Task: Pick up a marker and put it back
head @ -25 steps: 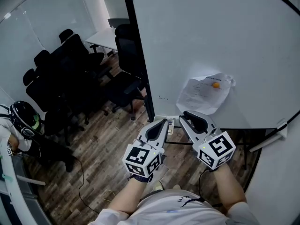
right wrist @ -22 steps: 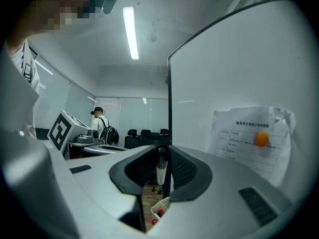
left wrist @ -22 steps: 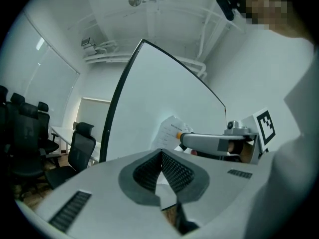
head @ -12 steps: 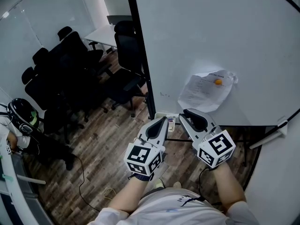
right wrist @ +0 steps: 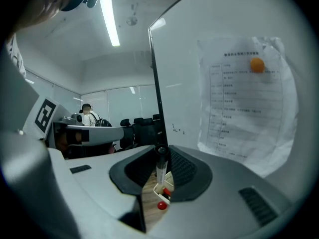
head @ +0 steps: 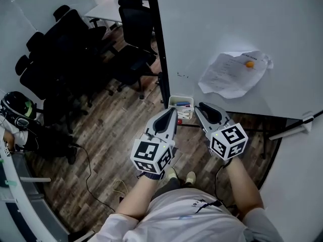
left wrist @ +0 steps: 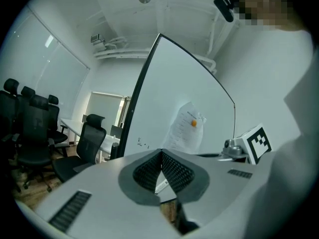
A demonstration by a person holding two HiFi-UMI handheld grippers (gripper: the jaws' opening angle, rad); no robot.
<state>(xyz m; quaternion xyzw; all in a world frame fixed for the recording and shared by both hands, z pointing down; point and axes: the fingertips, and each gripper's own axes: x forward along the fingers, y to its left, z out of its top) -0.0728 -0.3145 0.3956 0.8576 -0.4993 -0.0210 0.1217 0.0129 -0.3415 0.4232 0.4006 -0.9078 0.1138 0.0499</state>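
A marker (right wrist: 160, 167) with a white barrel and black cap stands upright between the jaws of my right gripper (right wrist: 160, 156), which is shut on it. Below it in the right gripper view is a small white tray (right wrist: 158, 188) holding red-capped markers. In the head view this tray (head: 174, 100) hangs at the whiteboard's lower left corner with several markers inside. My right gripper (head: 198, 106) is just right of it and my left gripper (head: 173, 110) just left. The left gripper (left wrist: 160, 154) has its pads meeting at the tips and holds nothing.
The whiteboard (head: 227, 29) carries a crumpled paper sheet (head: 229, 79) pinned by an orange magnet (head: 249, 64). Its black frame post (head: 157, 49) runs along the left edge. Black office chairs (head: 75, 49) stand on the wood floor at left, with a seated person (head: 15, 120) at the far left.
Both grippers have dropped lower along the whiteboard's corner, and the white marker tray has come into view between their tips. The right gripper still holds the marker.
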